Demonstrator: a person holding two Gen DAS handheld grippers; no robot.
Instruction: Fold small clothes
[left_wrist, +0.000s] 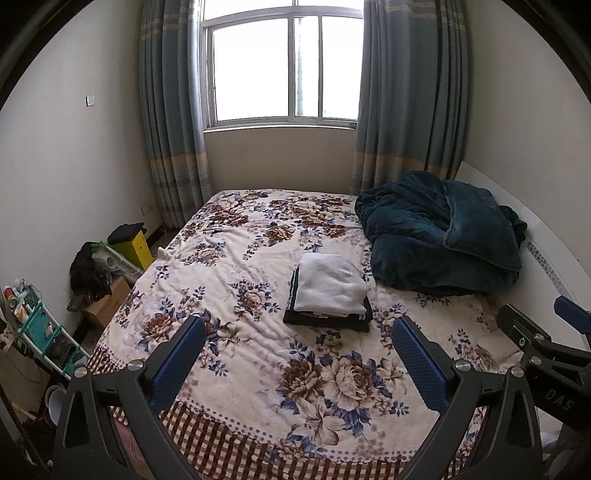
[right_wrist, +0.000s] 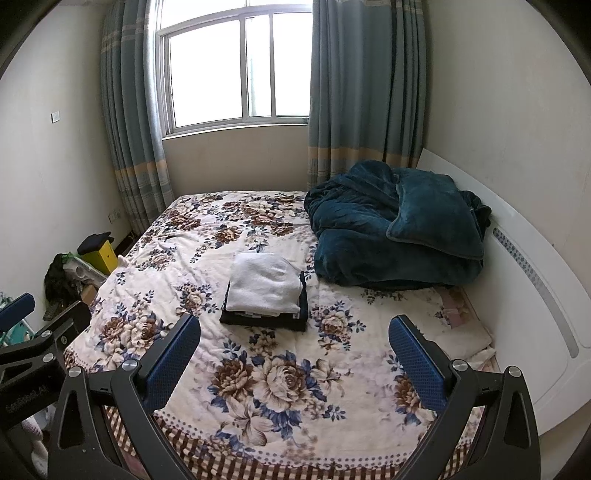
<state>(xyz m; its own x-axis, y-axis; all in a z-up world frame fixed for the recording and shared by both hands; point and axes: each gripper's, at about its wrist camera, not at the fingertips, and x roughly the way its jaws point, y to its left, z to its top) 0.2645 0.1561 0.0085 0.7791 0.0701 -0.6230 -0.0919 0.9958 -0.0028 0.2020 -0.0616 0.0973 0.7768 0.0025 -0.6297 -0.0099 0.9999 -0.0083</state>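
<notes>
2 folded garments form a small stack on the floral quilted bedspread (left_wrist: 229, 280): a white knit folded garment (left_wrist: 330, 284) lies on top of a dark navy folded garment (left_wrist: 325, 319), whose edge sticks out beneath it on the near and left sides in the left wrist view. The stack's long axis runs roughly from the near edge of the bed toward the window (left_wrist: 284, 66), tilting slightly left at the far end in the left wrist view and slightly right in the right wrist view (right_wrist: 264, 282).

The left gripper (left_wrist: 299, 358) hangs above the near part of the bed with its blue-padded fingers (left_wrist: 181, 362) spread wide and nothing between them. The right gripper (right_wrist: 295, 358) is likewise spread wide and holds nothing. The stack sits beyond both, apart from the fingertips: just right of centre for the left gripper, just left of centre for the right.

The left wrist view alone shows a teal plastic rack (left_wrist: 40, 332) and a brown cardboard box (left_wrist: 107, 302) on the floor at the left, and the right gripper at its right edge. The right wrist view shows more of the white headboard (right_wrist: 535, 280) and the left gripper at its left edge. Both show a crumpled dark teal plush blanket (left_wrist: 443, 232) just right of the stack, and a yellow box (right_wrist: 101, 254) on the floor.
</notes>
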